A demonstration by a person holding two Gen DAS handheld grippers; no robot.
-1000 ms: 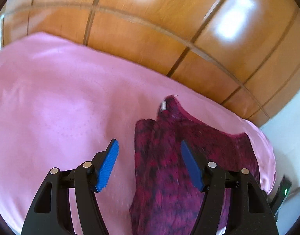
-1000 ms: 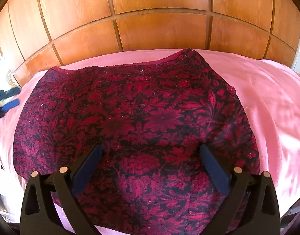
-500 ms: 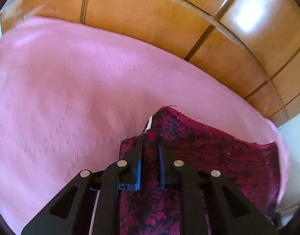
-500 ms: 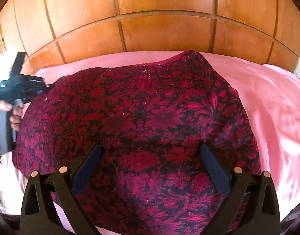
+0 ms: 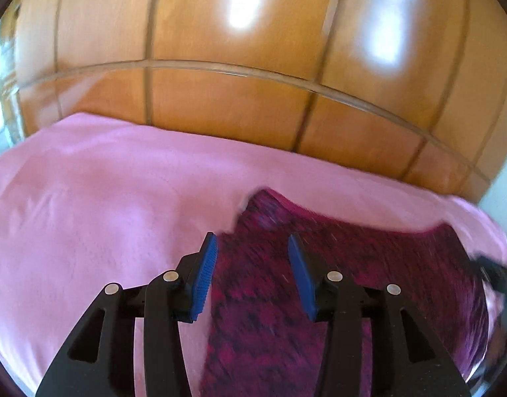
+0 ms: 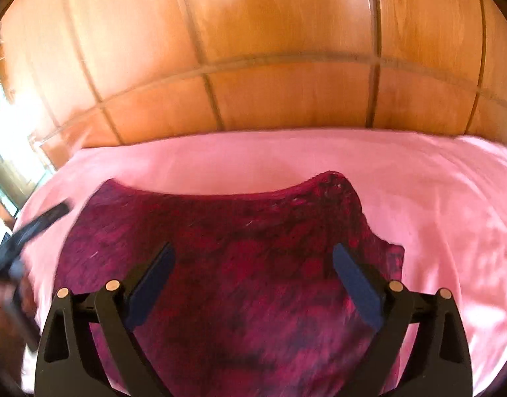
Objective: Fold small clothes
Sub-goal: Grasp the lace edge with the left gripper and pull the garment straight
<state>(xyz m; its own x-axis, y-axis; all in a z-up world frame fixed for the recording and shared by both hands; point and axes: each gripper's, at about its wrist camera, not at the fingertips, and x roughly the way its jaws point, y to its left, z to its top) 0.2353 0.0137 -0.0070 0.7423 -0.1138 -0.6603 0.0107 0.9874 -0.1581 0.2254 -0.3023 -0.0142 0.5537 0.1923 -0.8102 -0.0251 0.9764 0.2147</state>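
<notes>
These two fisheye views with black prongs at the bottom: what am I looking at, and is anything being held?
Each picture comes from a camera on a hand-held tool, looking along its two fingers. No robot arm; a person holds one in each hand. The left tongs and the right tongs both stand open, holding nothing. Below them a dark red patterned garment lies on a pink sheet, wooden panelling behind. The dark blur at the right view's left edge seems to be the other tool.

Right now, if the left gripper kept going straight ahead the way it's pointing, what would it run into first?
Probably the red patterned garment: the left gripper is open with that cloth showing between its fingers. Beyond lie the pink bedcover and wooden headboard. Depth is unclear.
</notes>
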